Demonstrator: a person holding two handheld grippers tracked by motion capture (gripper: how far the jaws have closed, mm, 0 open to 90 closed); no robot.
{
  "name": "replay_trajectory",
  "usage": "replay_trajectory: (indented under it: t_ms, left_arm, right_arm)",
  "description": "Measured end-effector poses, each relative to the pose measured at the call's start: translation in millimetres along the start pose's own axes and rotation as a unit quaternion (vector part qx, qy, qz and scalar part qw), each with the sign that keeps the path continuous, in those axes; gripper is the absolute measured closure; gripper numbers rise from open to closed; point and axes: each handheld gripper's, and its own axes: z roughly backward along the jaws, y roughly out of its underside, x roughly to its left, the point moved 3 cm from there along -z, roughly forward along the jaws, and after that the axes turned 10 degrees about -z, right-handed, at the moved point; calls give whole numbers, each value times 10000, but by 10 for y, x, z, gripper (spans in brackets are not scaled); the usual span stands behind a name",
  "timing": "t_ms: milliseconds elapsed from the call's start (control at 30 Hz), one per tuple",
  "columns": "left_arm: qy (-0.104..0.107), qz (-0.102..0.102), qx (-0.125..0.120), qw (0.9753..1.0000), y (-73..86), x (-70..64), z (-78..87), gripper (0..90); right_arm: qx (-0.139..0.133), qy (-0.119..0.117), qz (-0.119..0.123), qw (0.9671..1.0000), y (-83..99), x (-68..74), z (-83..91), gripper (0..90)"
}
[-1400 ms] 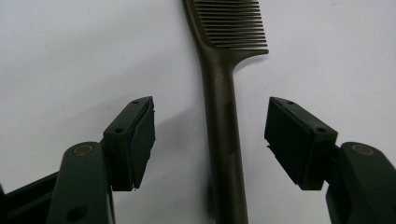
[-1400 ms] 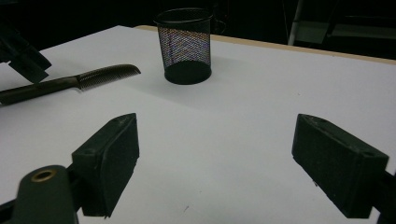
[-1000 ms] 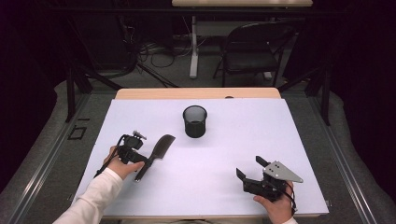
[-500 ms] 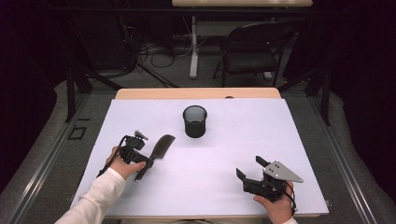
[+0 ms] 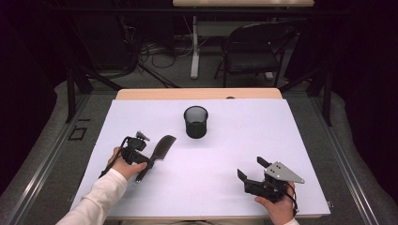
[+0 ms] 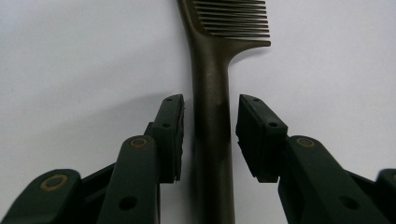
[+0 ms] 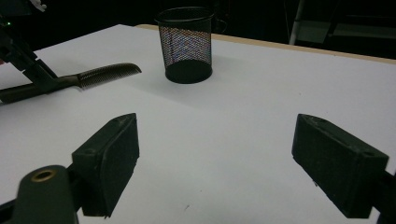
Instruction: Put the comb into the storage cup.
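The left claw (image 5: 146, 161) sits well left of and nearer the person than the mesh cup (image 5: 195, 121), its jaws partly open astride the handle of the dark comb (image 6: 212, 116), a slim gap showing on each side. The comb lies flat on the white counter (image 5: 234, 140), teeth toward the cup. Right of the cup and nearer the person, the right claw (image 5: 251, 169) gapes wide, holding nothing.

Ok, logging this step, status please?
Left tool open, astride comb handle, not clamped. Right tool open, idle. Mesh cup stands apart. Nothing in the way.
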Motion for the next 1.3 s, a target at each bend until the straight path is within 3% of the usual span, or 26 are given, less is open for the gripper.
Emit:
replay_trajectory:
  t_ms: [1300]
  left_arm:
    - [-214,-46,71,9997,-11,-39,-38,712]
  right_arm:
    - [12,1,-13,10000,2,-2,-3,148]
